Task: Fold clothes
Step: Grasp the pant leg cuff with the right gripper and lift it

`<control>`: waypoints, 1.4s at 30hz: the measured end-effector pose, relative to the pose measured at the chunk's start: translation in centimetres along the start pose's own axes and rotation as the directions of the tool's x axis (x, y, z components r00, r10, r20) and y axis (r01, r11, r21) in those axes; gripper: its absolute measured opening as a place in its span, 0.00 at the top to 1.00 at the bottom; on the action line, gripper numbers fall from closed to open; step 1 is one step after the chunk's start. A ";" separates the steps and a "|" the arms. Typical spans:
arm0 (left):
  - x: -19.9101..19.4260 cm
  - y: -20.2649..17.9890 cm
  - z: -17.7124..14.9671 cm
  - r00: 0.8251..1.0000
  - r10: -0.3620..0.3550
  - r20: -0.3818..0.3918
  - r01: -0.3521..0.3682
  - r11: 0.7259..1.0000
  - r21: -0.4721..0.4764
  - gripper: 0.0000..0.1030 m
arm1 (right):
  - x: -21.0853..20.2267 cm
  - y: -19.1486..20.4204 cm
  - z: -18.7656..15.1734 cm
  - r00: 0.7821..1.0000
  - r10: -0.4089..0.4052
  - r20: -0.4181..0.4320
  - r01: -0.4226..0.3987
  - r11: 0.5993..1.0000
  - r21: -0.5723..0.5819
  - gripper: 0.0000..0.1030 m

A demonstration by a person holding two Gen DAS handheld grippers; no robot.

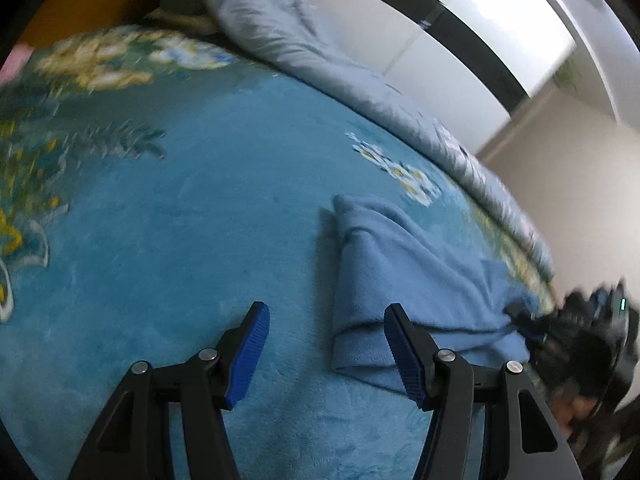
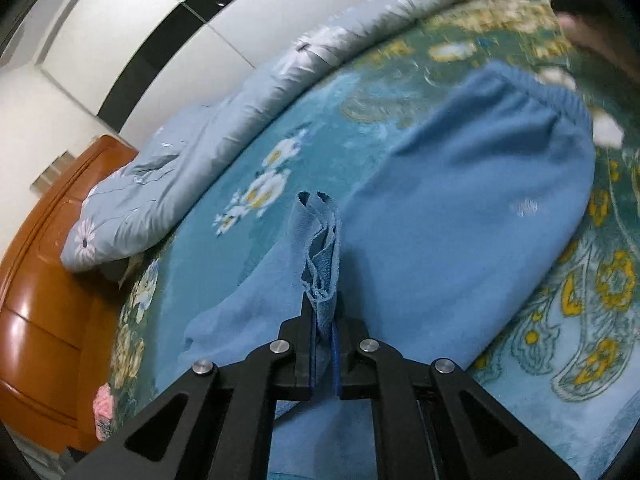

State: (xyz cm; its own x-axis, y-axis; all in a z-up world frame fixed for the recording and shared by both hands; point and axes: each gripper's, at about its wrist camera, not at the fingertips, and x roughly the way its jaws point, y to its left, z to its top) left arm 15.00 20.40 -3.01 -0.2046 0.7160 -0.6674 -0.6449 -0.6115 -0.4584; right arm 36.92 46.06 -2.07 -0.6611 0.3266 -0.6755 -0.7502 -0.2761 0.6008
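The light blue garment (image 2: pixel 460 216) lies spread on the teal flowered blanket (image 2: pixel 320 112) that covers the bed, its elastic waistband at the far end. The right tool (image 2: pixel 323 312) is pressed together on a bunched edge of the garment, which stands up in a crumpled fold between its pads. The left tool (image 1: pixel 326 354) hangs spread over the blanket, holding nothing, its right finger (image 1: pixel 404 356) at the garment's near edge. A pale grey-blue quilt (image 2: pixel 192 152) lies along the blanket's far side.
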 end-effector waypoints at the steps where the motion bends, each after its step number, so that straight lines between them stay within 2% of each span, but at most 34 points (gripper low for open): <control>1: 0.2 -0.9 -0.1 0.999 0.031 0.008 -0.031 0.998 0.059 0.38 | 0.1 -0.3 0.1 1.000 0.007 -0.012 -0.007 1.000 0.015 0.94; 3: 0.6 -2.5 -0.3 0.995 0.097 0.026 -0.100 0.981 0.167 0.38 | 0.1 -0.4 0.1 1.000 0.019 -0.019 -0.018 0.999 0.032 0.94; 5: 1.0 -3.9 -0.7 0.984 0.169 0.055 -0.178 0.947 0.269 0.38 | 0.0 -0.4 0.0 0.999 0.029 -0.014 -0.028 0.999 0.045 0.94; 7: 1.2 -4.5 -1.1 0.973 0.215 0.079 -0.229 0.920 0.319 0.40 | 0.0 -0.5 0.1 0.999 0.037 -0.015 -0.036 0.998 0.053 0.94; 9: 1.4 -4.5 -1.1 0.968 0.234 0.092 -0.252 0.908 0.335 0.49 | 0.1 -0.5 0.1 0.999 0.045 -0.018 -0.044 0.997 0.060 0.94; 11: 1.6 -4.7 -0.8 0.965 0.239 0.110 -0.262 0.906 0.332 0.57 | 0.2 -0.4 0.2 0.999 0.051 -0.020 -0.050 0.997 0.062 0.94; 15: 0.8 -5.5 -0.7 0.958 0.233 0.170 -0.279 0.899 0.339 0.87 | 0.6 -0.1 0.1 0.997 0.065 -0.036 -0.063 0.996 0.058 0.94; 19: 0.4 -6.0 -0.6 0.965 0.190 0.182 -0.244 0.907 0.344 0.91 | 0.7 -0.1 0.0 0.997 0.062 -0.039 -0.060 0.997 0.057 0.93; 20: 0.2 -5.9 -0.6 0.967 0.178 0.185 -0.232 0.913 0.337 0.94 | 0.6 -0.2 0.0 0.997 0.063 -0.038 -0.060 0.996 0.058 0.93; 23: -1.4 -5.6 -0.6 0.968 0.125 0.219 -0.190 0.933 0.306 0.96 | 0.2 -0.4 0.1 0.997 0.070 -0.013 -0.069 0.995 0.076 0.93; 26: -3.2 -6.5 -1.9 0.965 0.100 0.242 -0.178 0.928 0.328 0.96 | -0.2 -0.4 0.3 0.998 0.054 0.017 -0.055 0.996 0.071 0.93; 28: -2.6 -7.2 -3.1 0.960 0.150 0.235 -0.234 0.893 0.384 0.96 | 0.1 -0.4 0.4 1.000 0.031 0.006 -0.031 0.997 0.066 0.93; 32: 0.5 -5.7 -3.6 0.971 0.222 0.092 -0.240 0.900 0.364 0.96 | 0.9 -0.7 0.3 1.000 0.016 -0.027 -0.014 0.996 0.083 0.93; 36: 0.7 -4.4 -3.0 0.980 0.193 0.042 -0.197 0.934 0.299 0.95 | 1.1 -0.7 0.2 0.999 0.000 -0.035 0.002 0.997 0.075 0.93; 38: 0.6 -4.1 -2.9 0.989 0.150 0.015 -0.148 0.951 0.272 0.94 | 1.3 -1.0 0.2 0.999 -0.011 -0.043 0.014 0.996 0.085 0.93; 40: -0.3 -3.1 -2.3 1.000 0.015 -0.015 -0.012 0.982 0.191 0.93 | 1.2 -1.5 0.3 0.999 -0.018 -0.039 0.021 0.995 0.101 0.93; 41: -0.7 -2.4 -1.8 0.998 -0.051 -0.024 0.054 0.988 0.144 0.90 | 1.0 -1.7 0.3 0.999 -0.021 -0.032 0.024 0.993 0.113 0.93; 42: -1.0 -1.4 -1.2 0.993 -0.115 -0.025 0.117 0.990 0.076 0.82 | 0.9 -1.8 0.4 0.999 -0.023 -0.024 0.026 0.992 0.122 0.93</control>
State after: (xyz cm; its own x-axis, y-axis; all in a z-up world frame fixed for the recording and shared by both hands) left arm 17.00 20.14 -2.41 -0.1103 0.7727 -0.6251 -0.7187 -0.4964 -0.4869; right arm 37.69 47.17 -3.61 -0.6436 0.3107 -0.6995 -0.7604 -0.1554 0.6306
